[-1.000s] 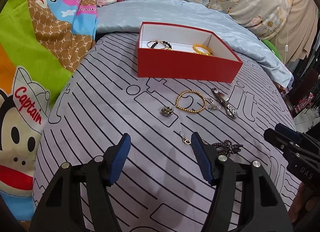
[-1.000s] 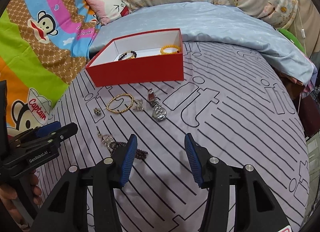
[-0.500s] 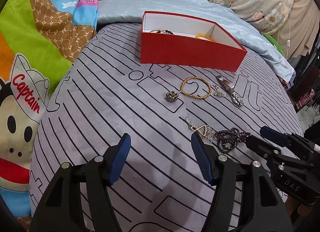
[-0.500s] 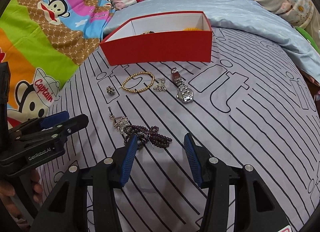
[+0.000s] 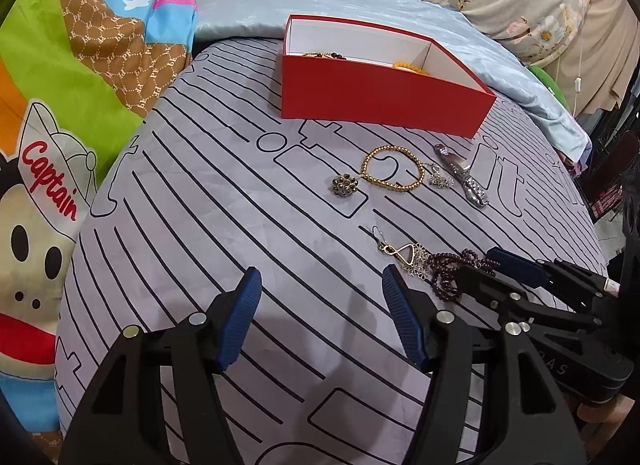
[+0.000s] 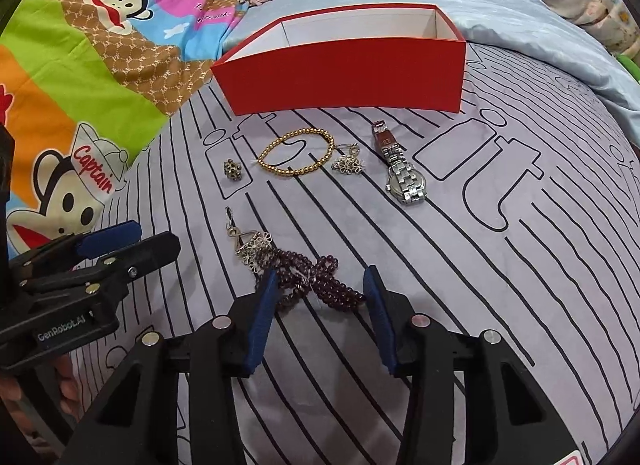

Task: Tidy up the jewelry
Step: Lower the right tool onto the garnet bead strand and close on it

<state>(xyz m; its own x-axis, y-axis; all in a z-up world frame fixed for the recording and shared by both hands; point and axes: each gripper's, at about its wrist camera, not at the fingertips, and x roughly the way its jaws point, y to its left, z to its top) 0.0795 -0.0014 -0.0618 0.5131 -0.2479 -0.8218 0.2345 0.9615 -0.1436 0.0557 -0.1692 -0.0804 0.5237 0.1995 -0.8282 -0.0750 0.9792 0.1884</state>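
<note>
Dark purple beads of a coiled bracelet (image 6: 320, 281) lie on the grey bedspread with black line print (image 6: 500, 265), right between the blue-padded fingers of the right gripper (image 6: 318, 285). Its jaws are closing around the beads; the left pad looks to be at the coil's edge, while the right pad stands just clear of it. Touching the beads on their far left side is a gold and silver dangling earring (image 6: 248, 241).

Further off on the bedspread sit a small dark clustered brooch (image 6: 233, 169), a gold bead bracelet (image 6: 298, 157), a silver filigree earring (image 6: 349, 163) and a silver metal-link wristwatch (image 6: 402, 173), all in a loose row before the red rectangular cardboard box with a white inside (image 6: 348, 77). From the left wrist view, a dark bead bracelet (image 5: 326, 55) and an orange bead bracelet (image 5: 410, 67) show inside the box.

Over to the left of the beads the left gripper (image 5: 320, 297) hovers above bare bedspread, jaws apart with nothing between them.
</note>
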